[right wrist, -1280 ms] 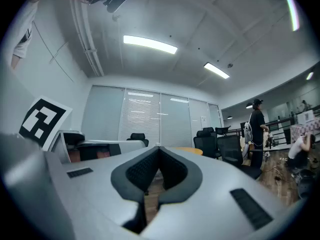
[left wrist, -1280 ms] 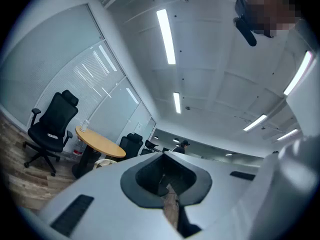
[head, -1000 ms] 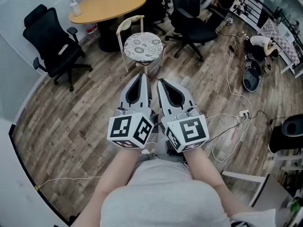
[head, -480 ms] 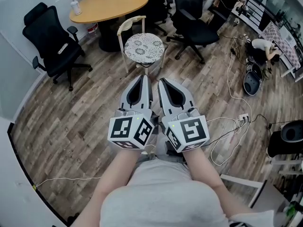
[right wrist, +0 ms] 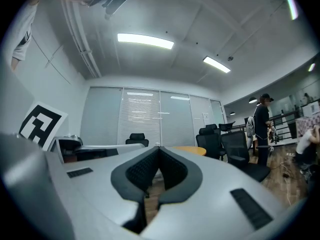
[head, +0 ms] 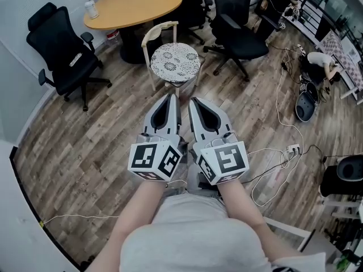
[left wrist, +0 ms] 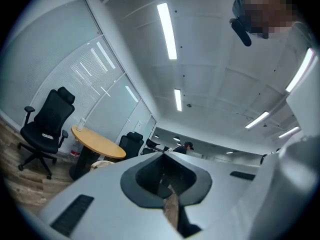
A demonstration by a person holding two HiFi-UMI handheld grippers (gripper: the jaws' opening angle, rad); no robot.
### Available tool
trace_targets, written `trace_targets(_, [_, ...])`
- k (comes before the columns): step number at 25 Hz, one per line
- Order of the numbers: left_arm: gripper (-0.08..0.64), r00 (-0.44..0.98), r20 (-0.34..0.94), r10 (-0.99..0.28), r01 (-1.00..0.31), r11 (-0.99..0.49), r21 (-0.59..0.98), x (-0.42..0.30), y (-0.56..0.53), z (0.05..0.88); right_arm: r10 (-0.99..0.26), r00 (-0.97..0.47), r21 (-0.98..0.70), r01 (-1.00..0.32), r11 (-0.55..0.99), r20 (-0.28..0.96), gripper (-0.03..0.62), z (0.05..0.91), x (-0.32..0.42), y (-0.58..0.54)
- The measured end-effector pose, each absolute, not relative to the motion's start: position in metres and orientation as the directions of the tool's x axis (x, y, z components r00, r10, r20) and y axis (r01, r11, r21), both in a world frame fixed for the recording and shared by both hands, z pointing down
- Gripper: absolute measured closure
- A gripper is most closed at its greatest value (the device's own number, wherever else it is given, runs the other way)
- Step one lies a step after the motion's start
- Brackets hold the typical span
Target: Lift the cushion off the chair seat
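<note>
A round white cushion (head: 174, 62) with a dark floral print lies on the seat of a small chair, whose pale curved backrest (head: 154, 30) stands beyond it. In the head view my two grippers are held side by side, pointing at the chair. The left gripper (head: 172, 96) and the right gripper (head: 192, 100) are both shut with nothing in them. Their tips stop short of the cushion's near edge, over bare floor. The left gripper view shows its closed jaws (left wrist: 162, 154) and part of the pale backrest (left wrist: 102, 163). In the right gripper view the jaws (right wrist: 159, 147) meet at the tips.
An oval wooden table (head: 133, 4) stands behind the chair. Black office chairs stand at the left (head: 62, 50) and at the right (head: 241, 35). White cables and a power strip (head: 292, 149) lie on the wood floor to the right. A person (right wrist: 261, 129) stands far off.
The chair and its cushion have come closer and sit lower in the head view. Both grippers went forward together, still shut and side by side.
</note>
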State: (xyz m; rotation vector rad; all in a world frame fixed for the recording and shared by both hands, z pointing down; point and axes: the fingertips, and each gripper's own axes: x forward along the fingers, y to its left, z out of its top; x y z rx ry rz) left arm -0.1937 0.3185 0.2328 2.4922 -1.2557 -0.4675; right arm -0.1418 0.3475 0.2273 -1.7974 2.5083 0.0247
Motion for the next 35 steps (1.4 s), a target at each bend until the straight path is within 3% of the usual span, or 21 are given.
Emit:
trace_targets(19, [0.557,0.457,-0.143,-0.878,-0.778,-0.472,0.415,-0.092,0.188,0.237,-0.925,-0.379,-0.267,-0.892,0.366,-0.001,0.572,0.248,-0.017,0.206])
trace_targets(35, [0.557,0.427,-0.085,-0.9,-0.804,-0.421,0.419,-0.049,0.122,0.27,-0.903,-0.427,-0.24,-0.882,0.405,0.043,0.572,0.277,0.03,0.14])
